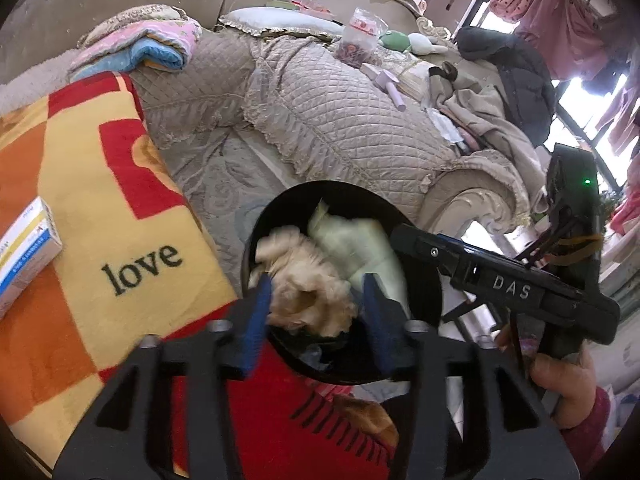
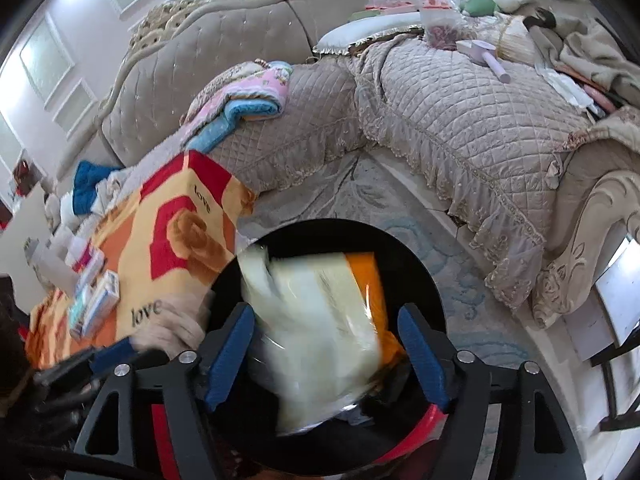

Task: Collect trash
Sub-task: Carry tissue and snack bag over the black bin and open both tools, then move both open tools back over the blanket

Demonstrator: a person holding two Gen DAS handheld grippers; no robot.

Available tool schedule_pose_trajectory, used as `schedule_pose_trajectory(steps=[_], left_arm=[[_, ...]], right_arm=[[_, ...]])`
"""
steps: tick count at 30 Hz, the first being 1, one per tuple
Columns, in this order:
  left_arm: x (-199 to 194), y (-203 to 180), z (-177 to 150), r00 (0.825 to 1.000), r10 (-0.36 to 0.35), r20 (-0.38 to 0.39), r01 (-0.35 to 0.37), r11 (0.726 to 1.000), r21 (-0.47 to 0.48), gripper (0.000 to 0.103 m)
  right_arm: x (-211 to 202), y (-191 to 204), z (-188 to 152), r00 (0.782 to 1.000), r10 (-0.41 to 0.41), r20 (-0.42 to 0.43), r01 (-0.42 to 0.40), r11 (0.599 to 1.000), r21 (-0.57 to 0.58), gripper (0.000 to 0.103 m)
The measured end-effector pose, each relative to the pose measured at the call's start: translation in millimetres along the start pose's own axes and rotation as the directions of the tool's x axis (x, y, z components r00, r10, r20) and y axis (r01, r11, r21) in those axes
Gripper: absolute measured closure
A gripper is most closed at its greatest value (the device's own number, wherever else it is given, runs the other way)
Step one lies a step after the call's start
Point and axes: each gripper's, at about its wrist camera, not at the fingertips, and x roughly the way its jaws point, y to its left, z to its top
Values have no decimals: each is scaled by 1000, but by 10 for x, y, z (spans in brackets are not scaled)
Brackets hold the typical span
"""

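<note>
Both claws hang wide over the black bin (image 1: 424, 280). The left claw (image 1: 316, 300) frames a crumpled tissue (image 1: 308, 280). Only the right claw (image 2: 326, 344) view shows the orange wrapper (image 2: 370, 280) beneath pale plastic (image 2: 320, 320).

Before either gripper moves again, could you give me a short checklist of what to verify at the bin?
1. Left gripper over the black bin: ok.
2. Left jaws open: ok; whether the beige crumpled tissue between them is held or dropping: cannot tell, blurred.
3. Right gripper open over the bin: ok.
4. Pale plastic wrapper fully released: cannot tell, blurred.
5. Grippers apart from each other: ok in the left wrist view.
6. Small box on the blanket, not collected; whether it is trash: cannot tell.
</note>
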Motion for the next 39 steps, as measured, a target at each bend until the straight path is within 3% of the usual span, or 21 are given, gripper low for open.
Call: schedule_pose_trajectory(steps=[8, 21, 32, 39], left_arm=[[-135, 104, -35, 1000, 27, 9, -27, 1000, -17, 47], [-649, 701, -262, 985, 166, 41, -161, 982, -99, 47], [-1244, 1714, -276, 936, 338, 96, -304, 917, -258, 47], [-958, 2011, 27, 948, 311, 62, -286, 923, -259, 46]], right_arm=[[-4, 100, -45, 1000, 4, -18, -4, 1000, -20, 23], [101, 659, -230, 997, 29, -66, -37, 991, -126, 23], [238, 1346, -378, 987, 107, -118, -131, 967, -218, 23], [242, 1506, -430, 983, 120, -138, -151, 957, -249, 23]])
